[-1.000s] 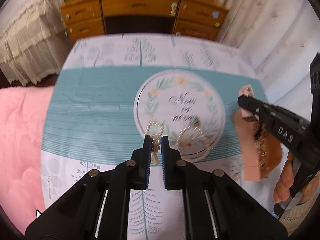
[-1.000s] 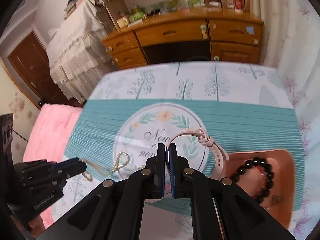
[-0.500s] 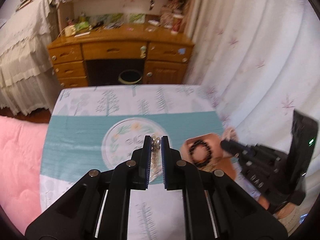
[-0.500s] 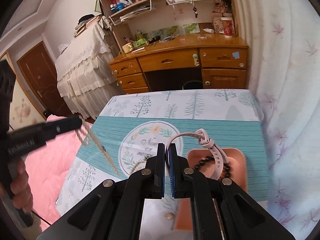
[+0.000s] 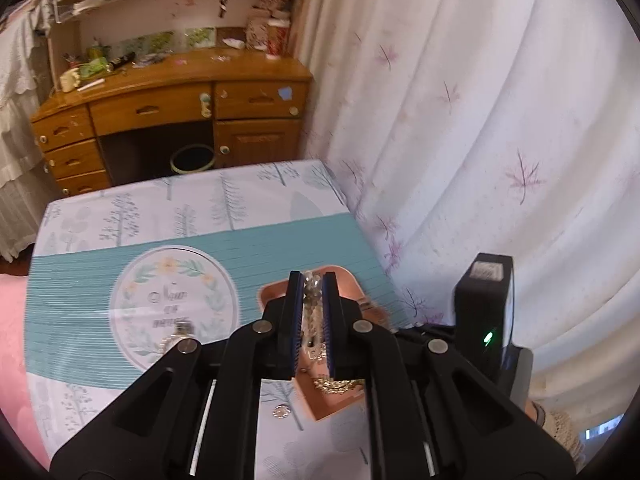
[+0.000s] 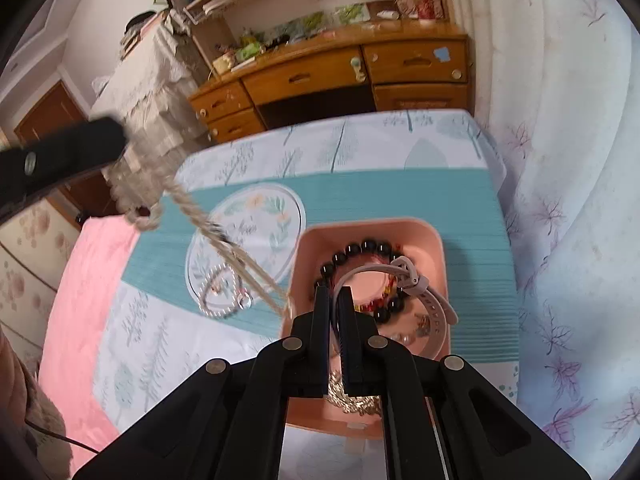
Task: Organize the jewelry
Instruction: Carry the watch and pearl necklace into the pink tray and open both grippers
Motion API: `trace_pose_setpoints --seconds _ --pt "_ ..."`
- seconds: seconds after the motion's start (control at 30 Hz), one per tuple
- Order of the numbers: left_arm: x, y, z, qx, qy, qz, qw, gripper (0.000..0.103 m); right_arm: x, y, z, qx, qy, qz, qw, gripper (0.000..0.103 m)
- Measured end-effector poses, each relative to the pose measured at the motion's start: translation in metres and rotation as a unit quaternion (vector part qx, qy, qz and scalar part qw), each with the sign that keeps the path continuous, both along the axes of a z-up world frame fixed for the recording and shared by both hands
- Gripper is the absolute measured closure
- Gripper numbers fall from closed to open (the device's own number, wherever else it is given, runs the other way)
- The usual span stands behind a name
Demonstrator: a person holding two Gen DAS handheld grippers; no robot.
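Note:
My left gripper (image 5: 312,280) is shut on a pale bead necklace (image 5: 311,308) and hangs above the pink tray (image 5: 268,294). In the right wrist view the left gripper (image 6: 116,140) sits blurred at the upper left. The necklace (image 6: 192,208) trails from it down to the tray's left rim. My right gripper (image 6: 333,292) is shut on the strap of a pale watch (image 6: 434,308), held over the pink tray (image 6: 436,240). A black bead bracelet (image 6: 360,249) and a gold chain (image 6: 352,400) lie in the tray.
A silver bracelet (image 6: 220,294) lies on the teal and white tree-print cloth (image 6: 360,196), with a small ring (image 5: 281,411) near the tray. Pink bedding (image 6: 80,280) borders the left, a white curtain (image 5: 500,160) the right. A wooden desk (image 5: 160,108) stands behind.
Both grippers have swung right, over the pink tray. The left one rose and lifted the necklace off the cloth; the right carried the watch above the tray.

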State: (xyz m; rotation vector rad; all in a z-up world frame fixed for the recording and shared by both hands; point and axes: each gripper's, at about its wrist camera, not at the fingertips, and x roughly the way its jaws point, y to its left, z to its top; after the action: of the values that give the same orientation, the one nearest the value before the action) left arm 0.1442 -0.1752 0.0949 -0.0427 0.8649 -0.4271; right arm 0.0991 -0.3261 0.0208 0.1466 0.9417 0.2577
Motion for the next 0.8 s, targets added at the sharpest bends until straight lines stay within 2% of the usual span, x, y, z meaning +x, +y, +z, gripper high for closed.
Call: trace_pose_setpoints --seconds 0.13,0.33,0.5,0.7,0.77,0.8 --pt "0.014 -0.024 -0.029 0.007 0.024 -0.008 0.9997 0.096 0.005 0.003 -0.021 -0.005 0.012 0.003 1.000 0.099" --pt "0.041 -0.041 -0.078 0.026 0.064 -0.008 0.9976 0.096 0.015 0.000 -0.034 0.003 0.010 0.011 1.000 0.099" --pt "0.058 -0.043 -0.113 0.040 0.095 -0.005 0.9946 0.096 0.021 -0.001 -0.038 0.011 0.007 0.015 1.000 0.099" --pt "0.063 -0.035 -0.136 0.063 0.117 -0.003 0.9912 0.095 0.034 0.000 -0.040 0.014 0.007 0.016 1.000 0.099" --pt "0.064 -0.030 -0.140 0.066 0.123 -0.002 0.9902 0.091 0.038 0.003 -0.040 0.013 0.008 0.016 1.000 0.099" --pt "0.063 -0.028 -0.139 0.065 0.124 -0.003 0.9901 0.083 0.040 0.004 -0.041 0.011 0.008 0.016 1.000 0.099"
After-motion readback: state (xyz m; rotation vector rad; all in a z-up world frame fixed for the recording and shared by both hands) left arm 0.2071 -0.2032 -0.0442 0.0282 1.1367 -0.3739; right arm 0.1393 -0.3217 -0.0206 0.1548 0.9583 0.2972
